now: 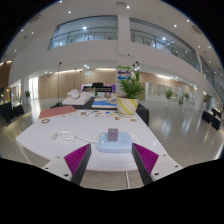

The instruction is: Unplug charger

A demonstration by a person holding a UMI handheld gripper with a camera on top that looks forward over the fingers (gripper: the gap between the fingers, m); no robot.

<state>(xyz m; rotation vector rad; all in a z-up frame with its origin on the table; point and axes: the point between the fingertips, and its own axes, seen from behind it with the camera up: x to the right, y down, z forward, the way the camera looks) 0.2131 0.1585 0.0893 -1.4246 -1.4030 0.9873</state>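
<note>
A white power strip (113,142) lies on the near edge of a white table (60,135), with a small purplish-grey charger (113,134) plugged upright into its top. My gripper (111,158) is open. Its two fingers, with magenta pads (76,156), stand to either side of the strip's near end, a gap at each side. A thin white cable (88,124) runs over the table behind the strip.
On the table's far part lie a reddish flat thing (63,111), a stack of books (104,102) and a yellow pot with a green plant (128,98). Dark chairs (142,114) stand around. Beyond is a large atrium with a shiny floor.
</note>
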